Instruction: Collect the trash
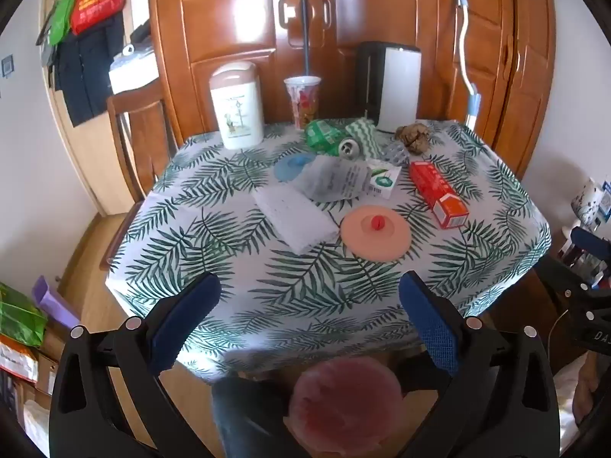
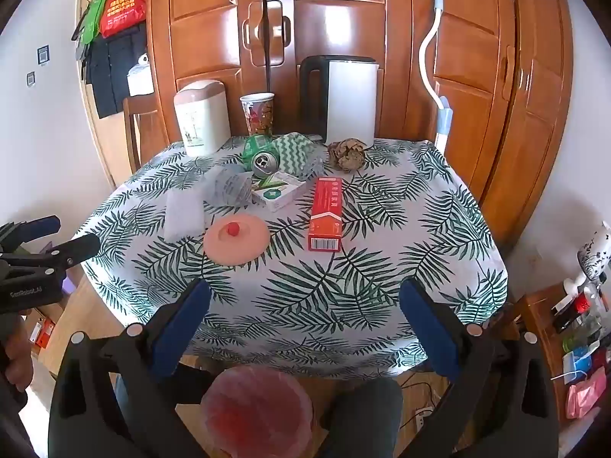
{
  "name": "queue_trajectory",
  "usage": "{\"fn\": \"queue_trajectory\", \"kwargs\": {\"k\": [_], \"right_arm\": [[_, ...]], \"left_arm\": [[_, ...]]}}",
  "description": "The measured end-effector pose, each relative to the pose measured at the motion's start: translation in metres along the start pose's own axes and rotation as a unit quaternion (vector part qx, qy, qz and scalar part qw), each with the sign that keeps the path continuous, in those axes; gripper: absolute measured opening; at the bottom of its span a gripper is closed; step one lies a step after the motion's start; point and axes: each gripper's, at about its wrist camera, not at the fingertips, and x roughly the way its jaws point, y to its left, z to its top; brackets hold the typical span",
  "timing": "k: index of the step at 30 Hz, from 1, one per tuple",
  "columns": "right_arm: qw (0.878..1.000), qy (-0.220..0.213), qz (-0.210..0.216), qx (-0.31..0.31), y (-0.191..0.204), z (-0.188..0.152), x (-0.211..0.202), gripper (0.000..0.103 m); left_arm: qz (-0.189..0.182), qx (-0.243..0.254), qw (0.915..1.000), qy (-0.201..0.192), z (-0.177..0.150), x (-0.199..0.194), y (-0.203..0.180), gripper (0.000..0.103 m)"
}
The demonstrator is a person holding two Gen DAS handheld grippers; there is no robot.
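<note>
Trash lies on the leaf-print table (image 1: pixel 305 297) (image 2: pixel 343 297): a crushed green can (image 1: pixel 332 140) (image 2: pixel 261 158), a crumpled receipt (image 1: pixel 336 181) (image 2: pixel 231 187), a small green-white box (image 1: pixel 383 179) (image 2: pixel 280 191), a red carton (image 1: pixel 439 194) (image 2: pixel 326 213), a brown crumpled wad (image 1: pixel 414 136) (image 2: pixel 346 154) and a white tissue pack (image 1: pixel 296 217) (image 2: pixel 183 213). A red-lined bin (image 1: pixel 345 400) (image 2: pixel 259 412) sits below the near edge. My left gripper (image 1: pixel 311 305) and right gripper (image 2: pixel 305 309) are open and empty, above the near edge.
A peach lid with a red knob (image 1: pixel 376 231) (image 2: pixel 236 238) and a blue lid (image 1: pixel 296 166) lie mid-table. At the back stand a white canister (image 1: pixel 236 105) (image 2: pixel 200 118), a paper cup (image 1: pixel 302 101) (image 2: pixel 257 114), a kettle (image 1: pixel 389 86) (image 2: pixel 343 97) and a green zigzag cloth (image 1: pixel 362 133) (image 2: pixel 298 152). A chair (image 1: pixel 141 141) stands left.
</note>
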Motion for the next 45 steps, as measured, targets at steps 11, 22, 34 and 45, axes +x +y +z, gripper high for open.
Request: {"fn": "queue_trajectory", "kwargs": {"k": [11,22,34,45], "right_arm": [[1.000,0.005,0.001,-0.001,0.000,0.001,0.001,0.098],[1.000,0.012,-0.001,0.000,0.001,-0.002,0.005,0.098],[1.000,0.018,0.016,0.006,-0.003,-0.004,0.013,0.098],[1.000,0.012,0.012,0.012,-0.006,-0.005,0.016,0.098]], "left_arm": [[0.004,-0.001,1.0000,-0.001,-0.004,0.004,-0.001,0.097],[0.003,0.002,1.0000,0.001,-0.004,0.006,0.000,0.097],[-0.005,0.001,0.9999,0.012,-0.006,0.016,0.001,0.097],[-0.006,0.002,0.9999,0.014,-0.006,0.025,0.000,0.097]]}}
